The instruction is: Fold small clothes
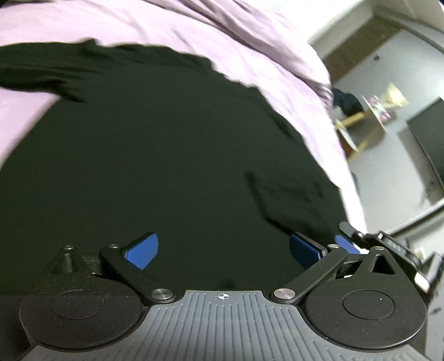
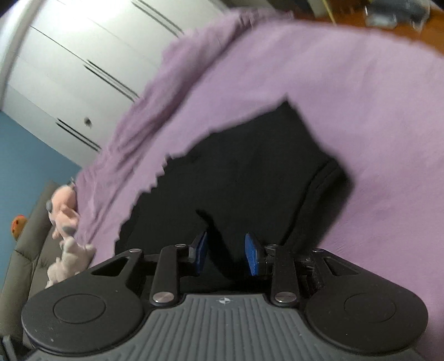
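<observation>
Your left tool (image 1: 222, 251) gapes wide and your right tool (image 2: 226, 254) stands ajar, both empty, above the black garment (image 1: 155, 155) on the lilac bedsheet (image 1: 172, 25)

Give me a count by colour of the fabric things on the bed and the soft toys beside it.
Black garment: 1
Lilac bedsheet: 1
Pink soft toy: 1
Whitish soft toy: 1
Total: 4

A black garment (image 2: 249, 177) is spread on a lilac sheet (image 2: 360, 111). The right gripper (image 2: 226, 254) is held over its near edge, blue pads (image 2: 251, 257) parted, nothing visibly pinched. Plush toys (image 2: 66, 222) are seen at left.
</observation>
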Tool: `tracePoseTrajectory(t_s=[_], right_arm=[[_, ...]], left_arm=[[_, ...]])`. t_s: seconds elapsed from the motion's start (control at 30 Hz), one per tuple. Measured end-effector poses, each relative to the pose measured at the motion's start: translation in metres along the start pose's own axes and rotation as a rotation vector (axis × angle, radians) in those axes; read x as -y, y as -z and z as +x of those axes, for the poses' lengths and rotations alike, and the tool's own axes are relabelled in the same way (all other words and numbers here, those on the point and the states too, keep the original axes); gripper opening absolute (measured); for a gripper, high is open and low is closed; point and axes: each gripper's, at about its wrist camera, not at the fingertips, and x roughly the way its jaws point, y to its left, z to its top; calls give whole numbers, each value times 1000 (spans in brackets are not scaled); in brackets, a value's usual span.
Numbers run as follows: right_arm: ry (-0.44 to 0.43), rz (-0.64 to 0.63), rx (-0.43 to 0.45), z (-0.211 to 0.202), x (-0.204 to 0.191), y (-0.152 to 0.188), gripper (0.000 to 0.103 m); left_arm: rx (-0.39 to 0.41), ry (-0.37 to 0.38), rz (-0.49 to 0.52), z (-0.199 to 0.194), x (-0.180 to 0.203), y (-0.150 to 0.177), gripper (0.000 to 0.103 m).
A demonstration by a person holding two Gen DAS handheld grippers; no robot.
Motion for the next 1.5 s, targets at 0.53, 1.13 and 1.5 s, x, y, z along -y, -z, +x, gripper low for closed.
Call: tracePoseTrajectory(t_s=[0.53,1.13,1.5], right_arm=[[-191,-240,-160,-85,21,68,50],[-131,29,67,-123,77,55,51],[-56,-90,42,-105,42,47,51]], left_arm=[[-59,136,13,5,19,4,103],[-237,63,-13,95,73,1,14],[-96,156,132,46,55,-61,8]])
